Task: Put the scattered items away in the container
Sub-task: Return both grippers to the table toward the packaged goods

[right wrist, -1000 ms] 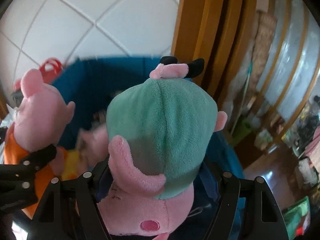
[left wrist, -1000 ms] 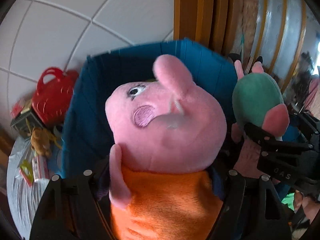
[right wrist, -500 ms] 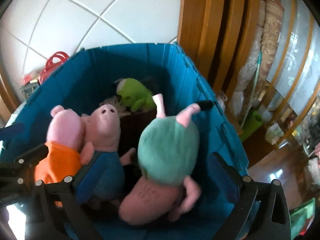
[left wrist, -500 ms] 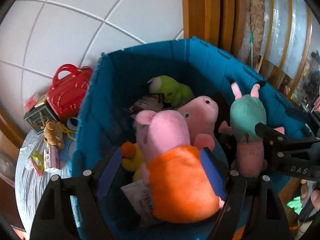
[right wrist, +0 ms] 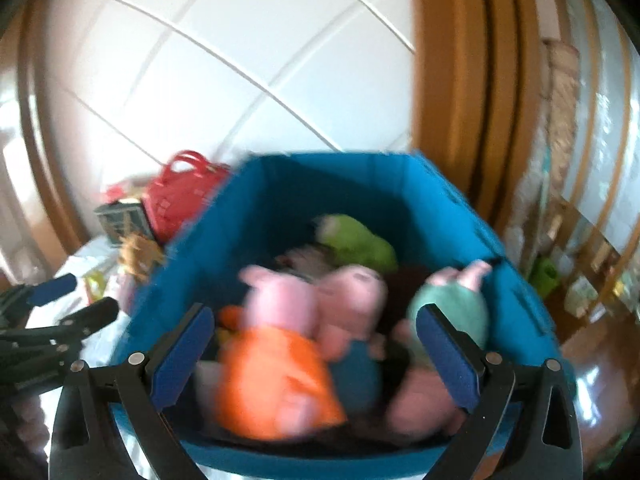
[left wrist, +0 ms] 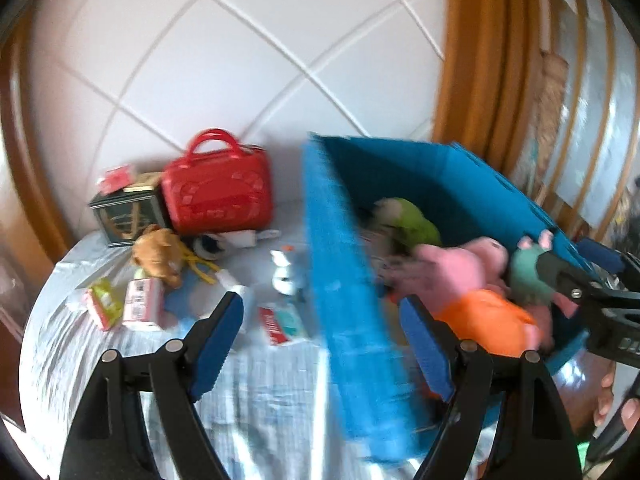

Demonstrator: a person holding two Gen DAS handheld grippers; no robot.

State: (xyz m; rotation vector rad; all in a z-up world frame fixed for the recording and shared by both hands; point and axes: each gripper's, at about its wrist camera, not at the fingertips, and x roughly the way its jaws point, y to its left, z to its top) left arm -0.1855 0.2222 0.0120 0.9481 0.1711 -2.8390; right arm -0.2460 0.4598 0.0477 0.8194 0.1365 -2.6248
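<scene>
The left gripper (left wrist: 322, 326) is being held with its jaws standing apart and nothing between the pads; it is being pointed at the near wall of the blue container (left wrist: 340, 280). The right gripper (right wrist: 314, 344) is being held above the same container (right wrist: 516, 308), with its jaws spread wide and empty. Inside the container, a pig plush in an orange dress (right wrist: 276, 372), a second pink pig plush (right wrist: 352, 300), a pig plush in a green dress (right wrist: 452, 312) and a green plush (right wrist: 356, 244) are being contained; the three pigs are lying side by side. On the cloth-covered counter (left wrist: 260, 408), to the left of the container, scattered items are lying: a red toy handbag (left wrist: 218, 192), a dark box (left wrist: 124, 216), a brown plush bear (left wrist: 158, 254), a small pink carton (left wrist: 142, 306) and a white figure (left wrist: 286, 270) just beside the container wall. Both views are blurred.
</scene>
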